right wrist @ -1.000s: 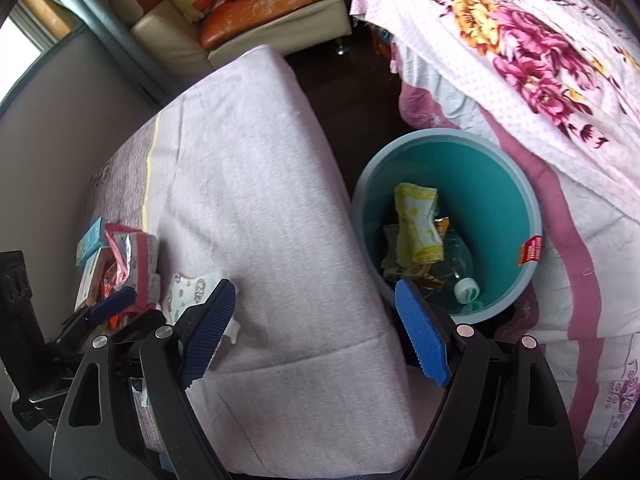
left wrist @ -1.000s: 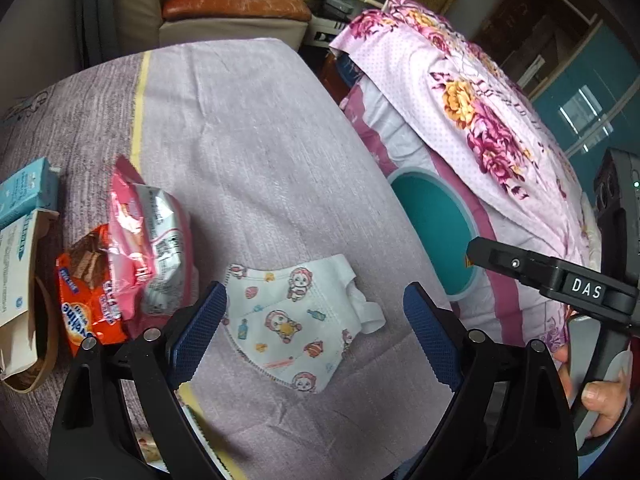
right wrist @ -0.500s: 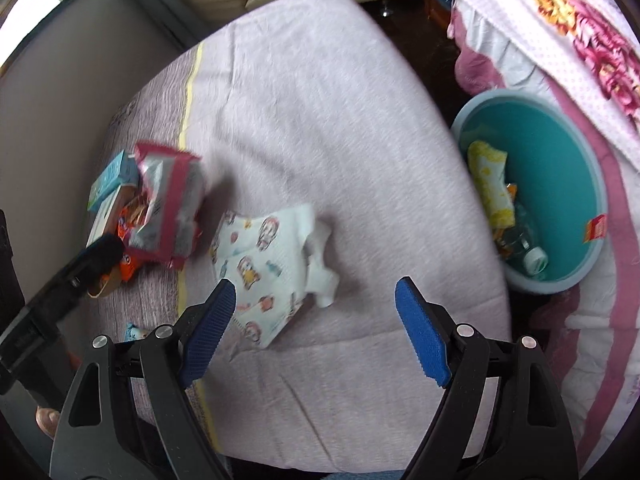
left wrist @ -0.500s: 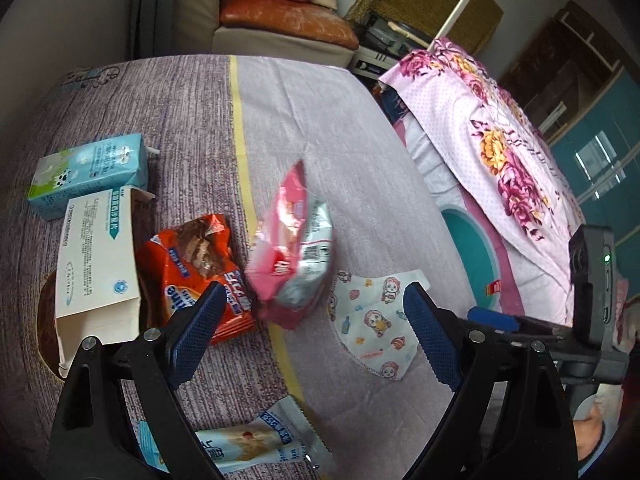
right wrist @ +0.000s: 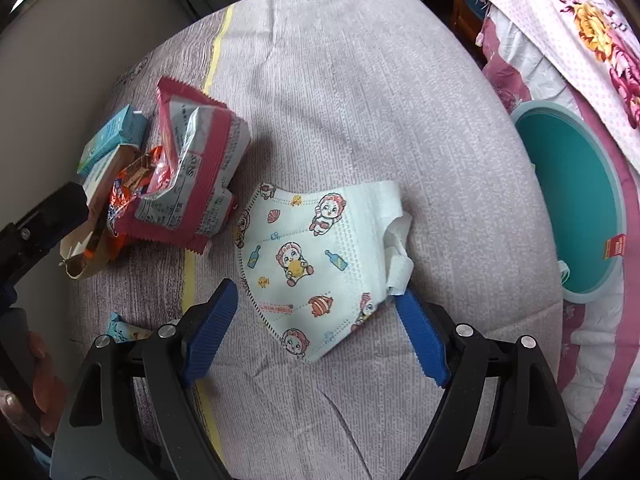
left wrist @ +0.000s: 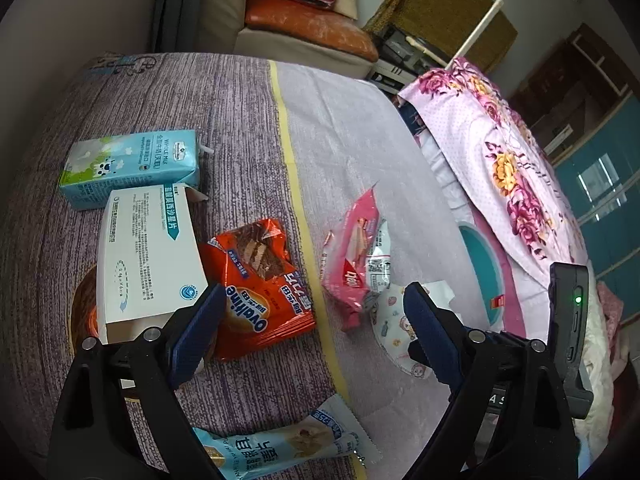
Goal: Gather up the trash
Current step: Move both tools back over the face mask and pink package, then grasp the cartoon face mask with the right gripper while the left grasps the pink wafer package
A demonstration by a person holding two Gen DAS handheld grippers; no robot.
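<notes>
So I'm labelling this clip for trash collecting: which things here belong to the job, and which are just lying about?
Job:
mask
pink wrapper
orange wrapper
blue wrapper
milk carton
white box
bin
right gripper, closing around the mask
left gripper, open

Lying about:
floral quilt
sofa

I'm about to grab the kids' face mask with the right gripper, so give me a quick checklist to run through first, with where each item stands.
1. Face mask lies between the right gripper pads: ok.
2. Right gripper has been closing, pads not pressing the mask: ok.
3. Pink wrapper clear of the pads: ok.
4. Left gripper open, empty, away from the mask: ok.
5. Teal bin beside the bed within view: ok.
6. Mask's ear loops free of snags: cannot tell.
</notes>
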